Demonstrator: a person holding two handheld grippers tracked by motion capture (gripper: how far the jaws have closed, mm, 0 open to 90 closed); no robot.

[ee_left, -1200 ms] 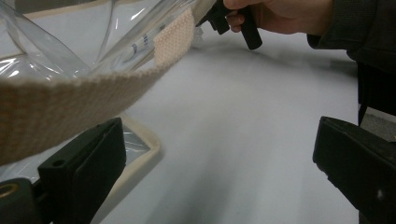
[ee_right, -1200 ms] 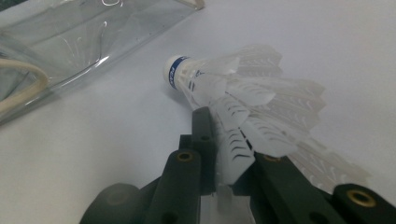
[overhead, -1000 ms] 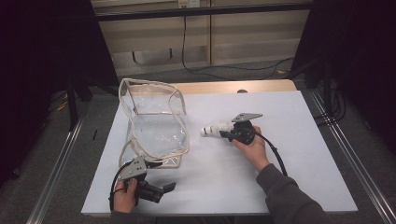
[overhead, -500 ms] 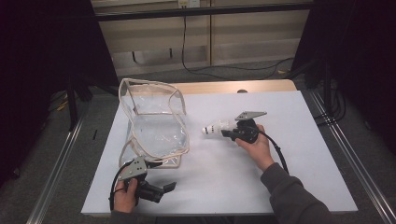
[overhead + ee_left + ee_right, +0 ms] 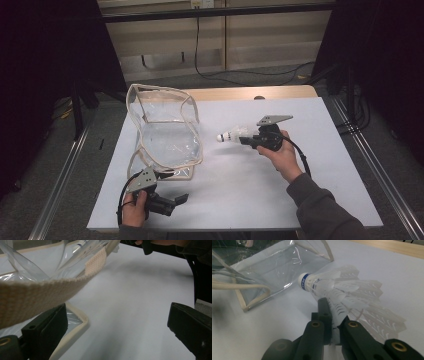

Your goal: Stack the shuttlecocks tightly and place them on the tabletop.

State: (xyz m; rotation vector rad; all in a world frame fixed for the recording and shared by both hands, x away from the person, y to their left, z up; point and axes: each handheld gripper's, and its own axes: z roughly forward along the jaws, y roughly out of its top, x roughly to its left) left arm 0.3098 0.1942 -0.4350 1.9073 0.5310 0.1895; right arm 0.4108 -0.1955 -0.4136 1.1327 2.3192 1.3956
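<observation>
A white shuttlecock with a blue band on its cork hangs just above the white table, cork pointing left toward a clear plastic bag with beige trim. My right gripper is shut on its feather skirt; in the right gripper view the shuttlecock sits pinched between the closed jaws of the right gripper. My left gripper rests open at the table's near left, beside the bag's front corner. In the left gripper view a beige strap crosses above the wide-apart jaws of the left gripper.
The bag lies open-mouthed toward the shuttlecock, its trim loop on the table. A wooden strip runs along the table's far edge. Metal rails flank both sides. White table lies bare at the right and front.
My right gripper has lifted the shuttlecock slightly off the table. The left gripper has stayed where it was.
</observation>
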